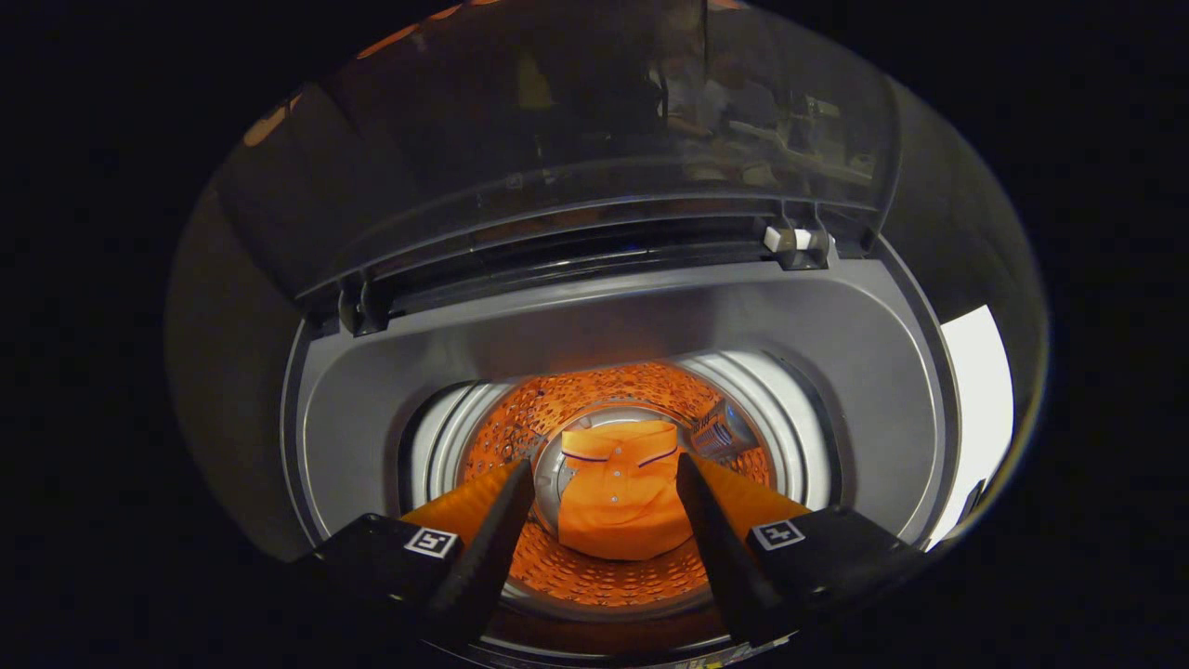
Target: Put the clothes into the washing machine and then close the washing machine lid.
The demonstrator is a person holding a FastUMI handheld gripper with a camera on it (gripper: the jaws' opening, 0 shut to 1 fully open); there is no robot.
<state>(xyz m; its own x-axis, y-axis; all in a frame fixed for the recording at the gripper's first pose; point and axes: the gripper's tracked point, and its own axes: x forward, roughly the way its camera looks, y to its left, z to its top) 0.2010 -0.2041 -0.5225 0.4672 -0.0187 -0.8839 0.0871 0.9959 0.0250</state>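
Gripper view: the camera is pointed down into a top-loading washer [594,325]. The grey top deck of the washer is seen around a round opening, with the drum [613,576] below it. The perforated drum wall is lit orange.

A folded orange shirt [620,497] is seen lying at the bottom of the drum, collar end farther from the fingers, with dark trim lines across the collar and small pale buttons down the front. It rests flat, apart from the drum wall on most sides.

The gripper [606,478] is held above the opening. Its two fingers are spread wide, with the shirt seen in the gap between them but well below; nothing is pinched and neither finger touches the cloth. Square markers are seen on the finger bases.

The lid [594,121] is raised, standing up at the far side of the opening beyond the fingers. It is a dark, see-through panel hinged to the deck at two points; reflections are carried on its surface. A small white piece [785,239] is seen beside one hinge.
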